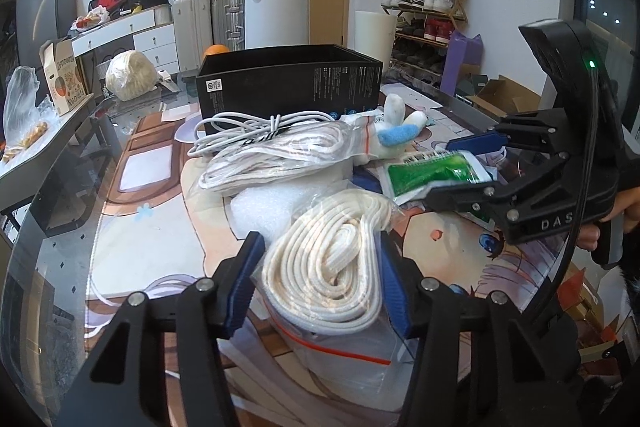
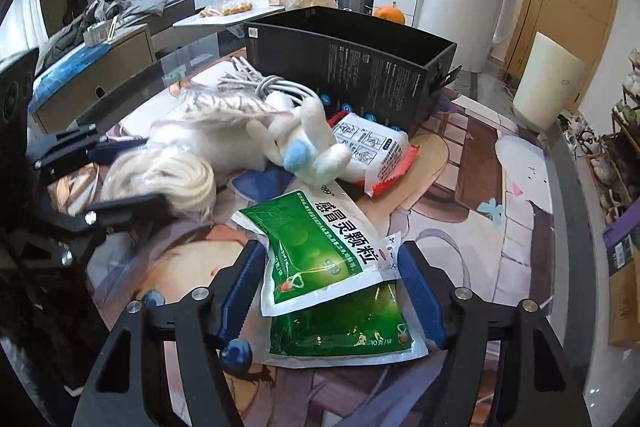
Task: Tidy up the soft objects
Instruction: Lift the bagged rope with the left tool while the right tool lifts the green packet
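My left gripper (image 1: 318, 281) is open, its blue pads on either side of a clear zip bag of coiled cream rope (image 1: 332, 267); the bag also shows in the right wrist view (image 2: 160, 179). My right gripper (image 2: 330, 285) is open around two green medicine sachets (image 2: 316, 251), seen from the left wrist view too (image 1: 436, 171). Behind lie a second bagged rope (image 1: 276, 155), a white cable (image 1: 256, 127), a white and blue plush toy (image 2: 304, 139) and a white and red packet (image 2: 372, 143). An open black box (image 2: 352, 59) stands at the back.
The glass table carries a printed mat (image 1: 152, 227). A white foam sheet (image 1: 260, 207) lies under the ropes. An orange (image 2: 389, 14) sits behind the box. A side table with bags (image 1: 24, 131) stands left. Suitcases, a white bin and a shoe rack (image 1: 424, 11) line the wall.
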`<state>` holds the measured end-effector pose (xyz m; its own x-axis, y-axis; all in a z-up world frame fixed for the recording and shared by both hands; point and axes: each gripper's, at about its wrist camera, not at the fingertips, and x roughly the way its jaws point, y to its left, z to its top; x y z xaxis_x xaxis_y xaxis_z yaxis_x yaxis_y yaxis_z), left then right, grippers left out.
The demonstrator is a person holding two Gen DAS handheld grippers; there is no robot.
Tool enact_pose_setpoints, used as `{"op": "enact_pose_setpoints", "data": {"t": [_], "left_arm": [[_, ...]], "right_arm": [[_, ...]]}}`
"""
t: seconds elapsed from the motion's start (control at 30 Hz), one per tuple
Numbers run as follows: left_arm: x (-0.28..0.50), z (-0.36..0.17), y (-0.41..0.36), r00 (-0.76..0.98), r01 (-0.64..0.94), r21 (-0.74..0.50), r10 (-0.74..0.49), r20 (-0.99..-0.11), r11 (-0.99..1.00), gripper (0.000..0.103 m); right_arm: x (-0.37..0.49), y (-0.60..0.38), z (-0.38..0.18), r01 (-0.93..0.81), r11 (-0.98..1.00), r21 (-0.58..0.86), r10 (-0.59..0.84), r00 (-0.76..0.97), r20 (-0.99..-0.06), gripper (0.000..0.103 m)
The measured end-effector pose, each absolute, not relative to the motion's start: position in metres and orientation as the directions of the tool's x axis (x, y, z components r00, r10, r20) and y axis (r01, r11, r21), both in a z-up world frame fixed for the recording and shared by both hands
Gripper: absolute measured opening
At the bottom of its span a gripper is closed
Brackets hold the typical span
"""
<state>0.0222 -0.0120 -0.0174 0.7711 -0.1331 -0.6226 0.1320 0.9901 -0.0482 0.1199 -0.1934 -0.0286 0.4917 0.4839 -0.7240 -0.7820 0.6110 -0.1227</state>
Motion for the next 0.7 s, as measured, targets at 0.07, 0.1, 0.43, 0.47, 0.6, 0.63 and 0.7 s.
{"op": "enact_pose_setpoints", "data": {"t": [0.07, 0.1, 0.43, 0.47, 0.6, 0.63, 0.7], "left_arm": [[0.021, -0.017, -0.012, 0.774, 0.13, -0.054, -0.136, -0.618, 0.99, 0.054], [0.021, -0.016, -0.011, 0.776, 0.129, -0.059, -0.138, -0.616, 0.99, 0.054], [0.018, -0.011, -0.007, 0.797, 0.12, -0.079, -0.143, -0.586, 0.99, 0.053], [0.017, -0.01, -0.008, 0.799, 0.118, -0.081, -0.143, -0.584, 0.99, 0.053], [0.016, -0.007, -0.006, 0.812, 0.116, -0.089, -0.146, -0.566, 0.989, 0.053], [0.015, -0.005, -0.006, 0.815, 0.115, -0.092, -0.147, -0.56, 0.989, 0.053], [0.014, -0.003, -0.005, 0.822, 0.112, -0.095, -0.146, -0.55, 0.989, 0.053]], "right_arm": [[0.116, -0.196, -0.03, -0.779, 0.612, -0.137, 0.473, 0.499, -0.726, 0.071], [0.115, -0.197, -0.031, -0.778, 0.613, -0.141, 0.471, 0.503, -0.725, 0.073], [0.113, -0.217, -0.034, -0.756, 0.644, -0.12, 0.47, 0.514, -0.718, 0.079], [0.113, -0.218, -0.035, -0.759, 0.641, -0.116, 0.474, 0.51, -0.718, 0.079], [0.111, -0.22, -0.035, -0.773, 0.626, -0.103, 0.489, 0.491, -0.721, 0.079], [0.11, -0.22, -0.035, -0.778, 0.62, -0.102, 0.492, 0.487, -0.722, 0.078], [0.106, -0.219, -0.035, -0.784, 0.611, -0.113, 0.496, 0.49, -0.717, 0.074]]}}
